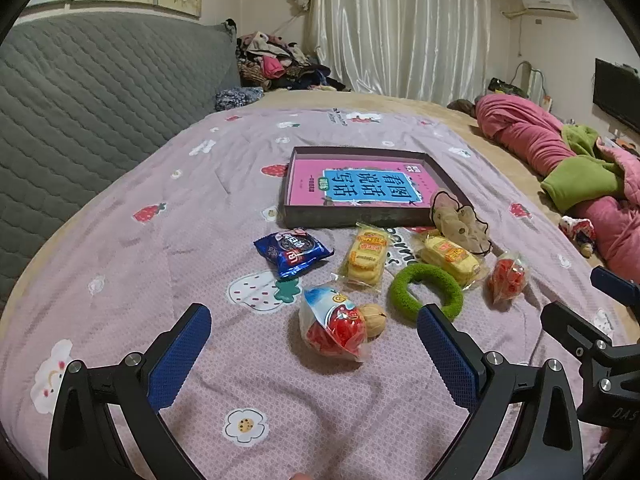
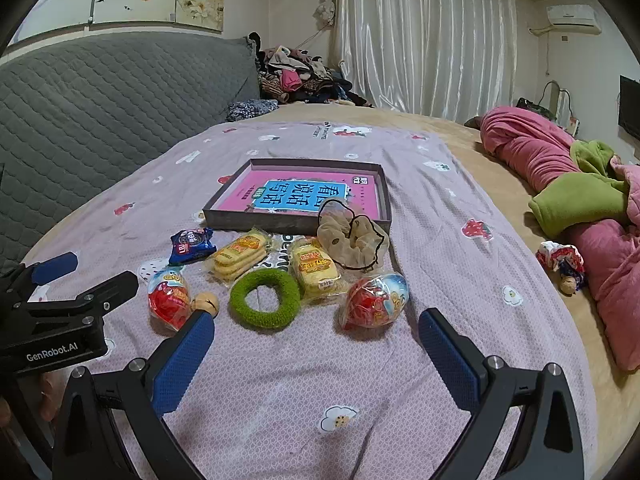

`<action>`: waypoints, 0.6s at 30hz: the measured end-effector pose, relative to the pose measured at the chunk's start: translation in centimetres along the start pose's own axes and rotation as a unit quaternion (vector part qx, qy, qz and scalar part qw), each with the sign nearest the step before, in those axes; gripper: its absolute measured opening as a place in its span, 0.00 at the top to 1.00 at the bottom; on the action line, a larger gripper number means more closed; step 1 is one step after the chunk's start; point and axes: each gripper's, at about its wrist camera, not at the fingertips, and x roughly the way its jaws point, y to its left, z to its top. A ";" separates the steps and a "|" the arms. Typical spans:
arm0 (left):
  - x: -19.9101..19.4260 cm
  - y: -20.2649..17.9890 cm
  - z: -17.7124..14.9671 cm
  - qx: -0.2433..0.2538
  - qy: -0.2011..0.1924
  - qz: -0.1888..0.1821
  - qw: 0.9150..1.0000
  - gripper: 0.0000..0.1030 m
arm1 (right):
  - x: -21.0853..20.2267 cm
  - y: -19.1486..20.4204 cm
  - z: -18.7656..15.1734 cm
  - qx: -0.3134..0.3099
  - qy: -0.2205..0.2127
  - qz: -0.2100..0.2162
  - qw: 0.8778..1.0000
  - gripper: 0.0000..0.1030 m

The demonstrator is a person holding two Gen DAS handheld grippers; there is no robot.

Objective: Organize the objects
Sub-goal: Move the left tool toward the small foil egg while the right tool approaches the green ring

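Bedroom light falls on a bed spread with a lilac strawberry-print sheet (image 1: 168, 264), a grey quilted headboard along its far-left edge and a heap of pink bedding at its right edge. Toward the middle of the bed sits a shallow dark box (image 1: 352, 216) with a pink book (image 1: 360, 186) lying flat inside it. Loose things lie in a cluster just in front of the box's near wall: a blue snack packet (image 1: 292, 254), two yellow biscuit packs (image 1: 364, 260) (image 1: 452, 256), a beige scrunchie (image 1: 460, 220) resting against the box's near-right corner, a green ring scrunchie (image 1: 426, 292), a red-and-white wrapped egg (image 1: 334, 326) with a walnut (image 1: 374, 320) touching it, and a second wrapped egg (image 2: 376, 300) nearer the right.

Both tools hover above the near part of the bed with nothing between their pads. The left tool (image 1: 314, 356) has its jaws spread fully wide, aimed at the egg and walnut; the right tool (image 2: 316, 360) is equally wide apart, facing the second egg and green ring.

Judging by the untouched cluster, the sorting has not begun, or only the book is placed. The next move likely calls for lowering one tool over a nearby item, the egg being closest, closing gently since the wrapper looks slippery and crushable, then carrying it over the box wall.
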 end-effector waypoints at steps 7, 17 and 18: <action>-0.2 0.0 0.0 0.000 -0.007 0.001 1.000 0.00 | 0.0 -0.1 0.0 0.002 -0.001 -0.001 1.000 0.00; -1.0 0.0 0.3 0.004 -0.016 -0.003 1.000 0.00 | -0.5 -0.1 0.4 0.004 -0.006 0.000 1.000 0.00; -1.0 0.0 0.3 0.004 -0.016 -0.004 1.000 0.00 | -0.6 -0.1 0.5 0.004 -0.007 0.001 1.000 0.00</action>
